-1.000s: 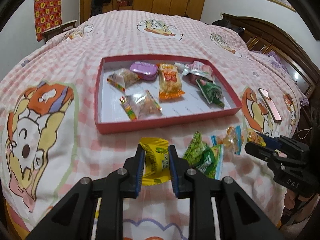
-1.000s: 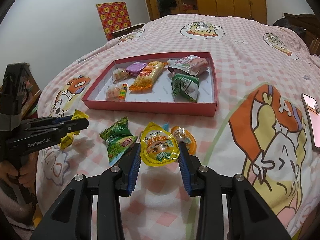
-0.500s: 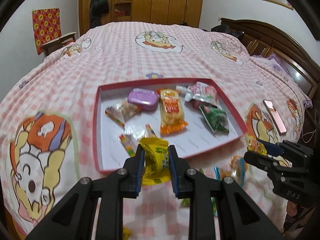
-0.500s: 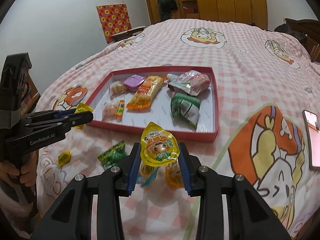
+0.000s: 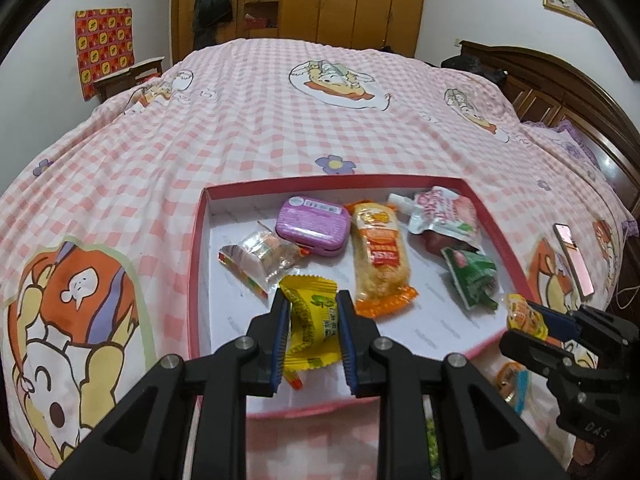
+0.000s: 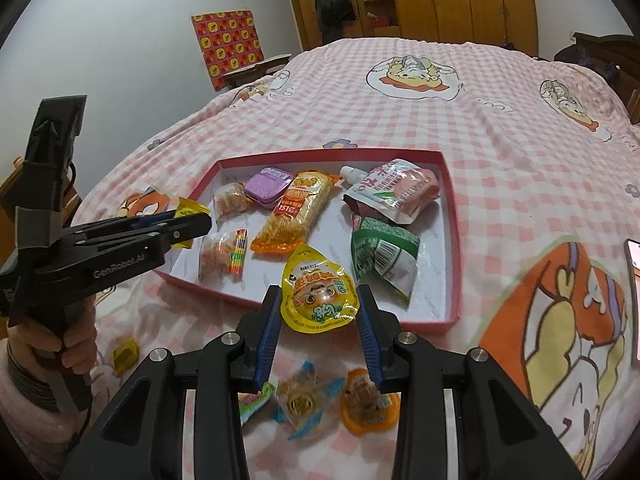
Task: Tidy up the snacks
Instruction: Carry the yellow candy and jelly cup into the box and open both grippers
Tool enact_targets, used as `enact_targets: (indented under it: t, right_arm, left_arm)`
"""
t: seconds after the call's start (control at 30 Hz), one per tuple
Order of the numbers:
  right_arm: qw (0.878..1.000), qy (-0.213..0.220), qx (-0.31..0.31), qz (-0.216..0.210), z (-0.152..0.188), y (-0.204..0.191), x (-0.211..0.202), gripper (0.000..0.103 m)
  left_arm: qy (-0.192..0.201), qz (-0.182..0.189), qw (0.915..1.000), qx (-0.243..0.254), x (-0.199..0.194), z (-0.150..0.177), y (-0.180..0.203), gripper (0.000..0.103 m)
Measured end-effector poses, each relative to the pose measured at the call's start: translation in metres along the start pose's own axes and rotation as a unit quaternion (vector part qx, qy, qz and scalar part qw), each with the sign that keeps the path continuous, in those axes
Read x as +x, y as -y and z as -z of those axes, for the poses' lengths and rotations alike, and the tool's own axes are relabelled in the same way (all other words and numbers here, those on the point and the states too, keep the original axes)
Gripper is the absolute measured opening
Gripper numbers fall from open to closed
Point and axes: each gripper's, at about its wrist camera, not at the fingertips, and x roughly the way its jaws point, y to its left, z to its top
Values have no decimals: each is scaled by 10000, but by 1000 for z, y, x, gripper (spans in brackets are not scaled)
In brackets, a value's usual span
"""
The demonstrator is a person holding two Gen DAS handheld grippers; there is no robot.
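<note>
I have both grippers loaded and over the red tray (image 5: pixel 198 264). My left gripper (image 5: pixel 311 322) is clamped on a yellow packet (image 5: pixel 310 316), held above the tray's near-left part, just in front of the clear candy bag (image 5: pixel 264 258). My right gripper (image 6: pixel 318 312) is clenched on a yellow pouch (image 6: pixel 318 296), hanging over the tray's near rim beside the green bag (image 6: pixel 382 254).

Risks, as I judge them:

- Pouch: it sits above the rim, not clear of it. Released here, it could catch the edge and tip out onto the bedspread (image 6: pixel 520 184) — I would carry it further in first.
- Packet: the pads pinch only its crumpled middle, with the lower end dangling. A thin foil wrapper may slip out early or cling to a pad on release.
- Crowding: the purple tin (image 5: pixel 312 220), orange noodle pack (image 5: pixel 378 258) and pink pouch (image 5: pixel 444 212) already fill the far half. A drop onto another item would leave a pile, not an ordered tray.
- Collision: the two grippers are near each other over the same tray; releasing together invites a knock.
- Soft base: the tray rests on bedding, so a downward press on its rim could tilt it and slide the contents.

Loose snacks (image 6: pixel 304 400) remain on the bedspread below my right gripper.
</note>
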Motion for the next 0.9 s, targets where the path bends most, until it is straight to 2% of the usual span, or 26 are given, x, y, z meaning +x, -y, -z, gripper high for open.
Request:
enact_targets:
  t: [0.3, 0.6, 0.9]
  right_arm:
    - [9999, -101, -2, -5, -11, -4, 23, 38]
    - [9999, -155, -10, -15, -19, -7, 42, 38]
    - [9998, -171, 38, -5, -24, -6, 56, 38]
  left_arm:
    - [-135, -56, 9997, -204, 26, -5, -14, 24]
    - [-155, -269, 9992, -244, 40, -6, -21, 24]
    - [-159, -295, 9989, -338, 46, -5, -28, 24]
